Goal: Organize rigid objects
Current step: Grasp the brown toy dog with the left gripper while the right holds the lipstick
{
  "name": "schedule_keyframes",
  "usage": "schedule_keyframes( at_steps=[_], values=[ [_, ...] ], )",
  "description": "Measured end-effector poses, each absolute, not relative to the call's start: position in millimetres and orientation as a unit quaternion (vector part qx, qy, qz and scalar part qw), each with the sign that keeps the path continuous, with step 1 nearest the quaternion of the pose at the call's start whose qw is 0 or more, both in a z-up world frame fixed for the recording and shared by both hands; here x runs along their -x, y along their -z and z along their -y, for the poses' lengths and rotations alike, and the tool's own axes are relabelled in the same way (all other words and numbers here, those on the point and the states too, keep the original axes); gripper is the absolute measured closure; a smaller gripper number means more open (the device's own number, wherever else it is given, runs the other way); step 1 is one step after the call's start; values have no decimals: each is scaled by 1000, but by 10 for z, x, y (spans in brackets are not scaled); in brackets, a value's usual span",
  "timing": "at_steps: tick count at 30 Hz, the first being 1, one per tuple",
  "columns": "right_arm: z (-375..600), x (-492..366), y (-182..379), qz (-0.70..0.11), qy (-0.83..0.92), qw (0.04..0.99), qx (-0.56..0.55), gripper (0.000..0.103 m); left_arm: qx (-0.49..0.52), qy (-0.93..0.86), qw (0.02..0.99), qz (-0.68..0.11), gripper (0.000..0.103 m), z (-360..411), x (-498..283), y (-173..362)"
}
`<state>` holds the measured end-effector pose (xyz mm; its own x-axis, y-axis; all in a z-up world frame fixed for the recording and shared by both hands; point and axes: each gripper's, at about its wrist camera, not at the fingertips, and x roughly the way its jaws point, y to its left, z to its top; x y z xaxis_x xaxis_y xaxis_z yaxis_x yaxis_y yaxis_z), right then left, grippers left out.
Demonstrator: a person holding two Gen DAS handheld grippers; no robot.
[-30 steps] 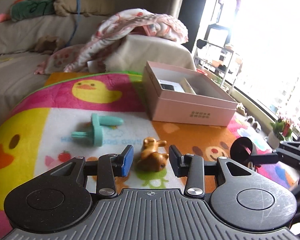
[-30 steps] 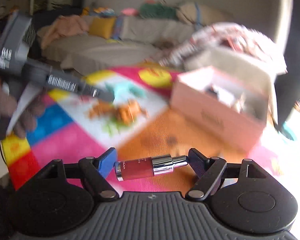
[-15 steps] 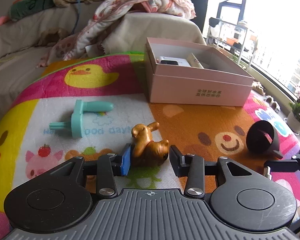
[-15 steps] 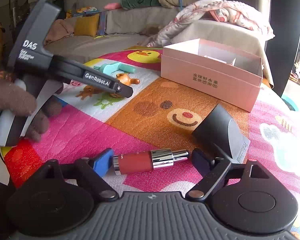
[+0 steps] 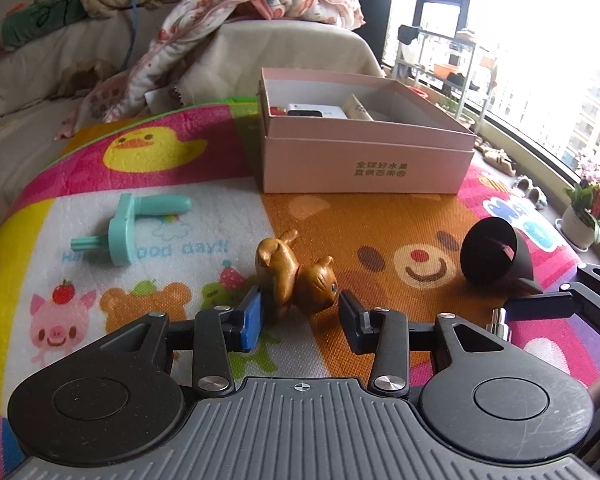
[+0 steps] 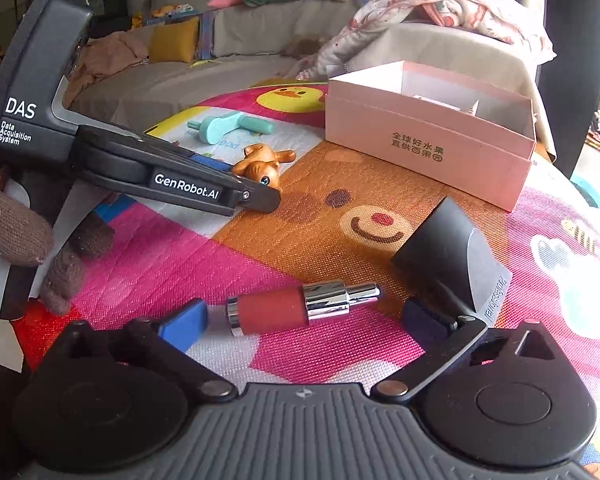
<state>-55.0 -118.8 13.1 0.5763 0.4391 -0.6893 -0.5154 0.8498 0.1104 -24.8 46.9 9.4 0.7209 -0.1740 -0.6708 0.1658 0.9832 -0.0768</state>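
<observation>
While the pink box (image 5: 364,168) at twelve o'clock already holds a few items, four objects lie loose on the play mat (image 5: 380,224), so the task appears roughly half done. The left gripper (image 5: 300,314) straddles the brown cat figurine (image 5: 296,276), fingers partly spread and not visibly pinching it. The right gripper (image 6: 304,316) has just been opening; its fingers stand wide, with the red-and-chrome bottle (image 6: 296,308) lying on the mat between them, unpressed. The teal plastic toy (image 5: 136,224) sits at ten o'clock, the black nozzle (image 5: 492,254) at two o'clock. The box contents are mostly hidden by its walls. Contact at the figurine's left flank cannot be settled.
</observation>
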Motion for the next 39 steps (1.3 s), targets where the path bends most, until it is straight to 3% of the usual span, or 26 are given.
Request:
schedule_keyframes(
  at_steps=[22,23,27,31,36,39],
  values=[
    [1638,692,-92,-357,-254,897,55,0,-40,134,923,-360,58,-308,438,-101],
    [1649,696,-92,-356,-255,898,52,0,-43,147,919,-363,55,-281,450,-105],
    [1655,696,-91,-355,-255,898,48,0,-69,191,909,-363,28,-150,494,-69],
    [1669,716,-90,-353,-255,899,45,0,-51,197,909,-364,31,-175,504,-125],
    [1687,720,-89,-352,-257,899,40,0,-50,129,944,-300,32,-280,592,-364],
    [1688,718,-88,-351,-257,899,39,0,-22,85,945,-316,32,-395,421,-345]
  ],
)
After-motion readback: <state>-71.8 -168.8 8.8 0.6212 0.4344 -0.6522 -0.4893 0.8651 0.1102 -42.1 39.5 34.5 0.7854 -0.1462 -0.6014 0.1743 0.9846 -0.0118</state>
